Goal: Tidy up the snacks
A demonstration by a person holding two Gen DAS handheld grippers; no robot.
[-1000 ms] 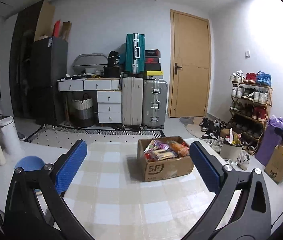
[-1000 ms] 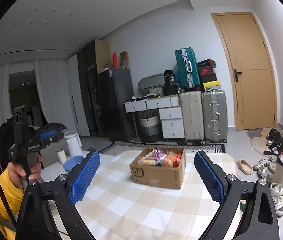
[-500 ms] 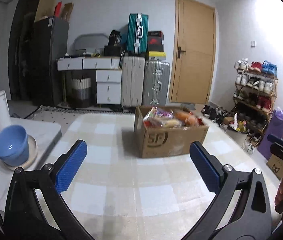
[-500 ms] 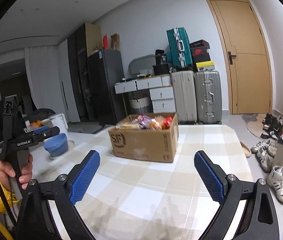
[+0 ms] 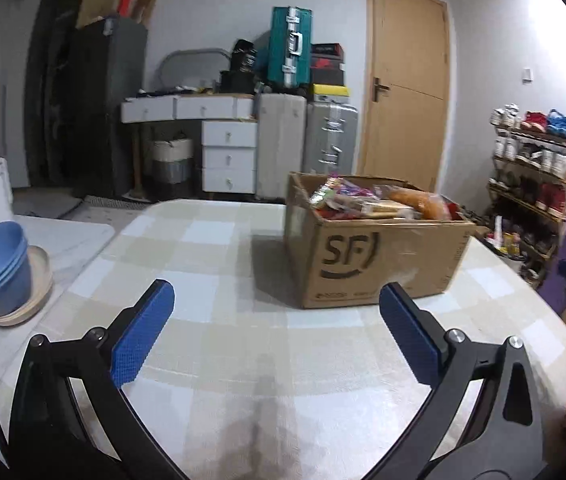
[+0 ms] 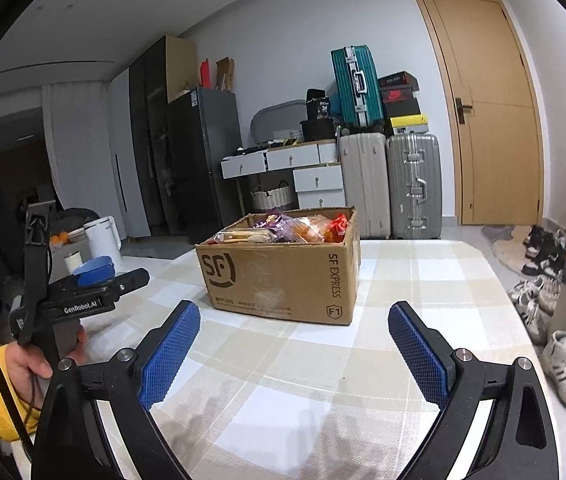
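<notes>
Left gripper (image 5: 277,330) and right gripper (image 6: 294,344): fingers spread wide, holding nothing, above the checked tablecloth (image 5: 219,344), short of the snack-filled cardboard box (image 6: 283,276).

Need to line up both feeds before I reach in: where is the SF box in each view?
Left wrist: SF box right of centre, beyond the open left gripper.
Right wrist: box at centre, slightly left, ahead of the open right gripper.
Shared landmark: the teal suitcase, upright behind the box.
</notes>
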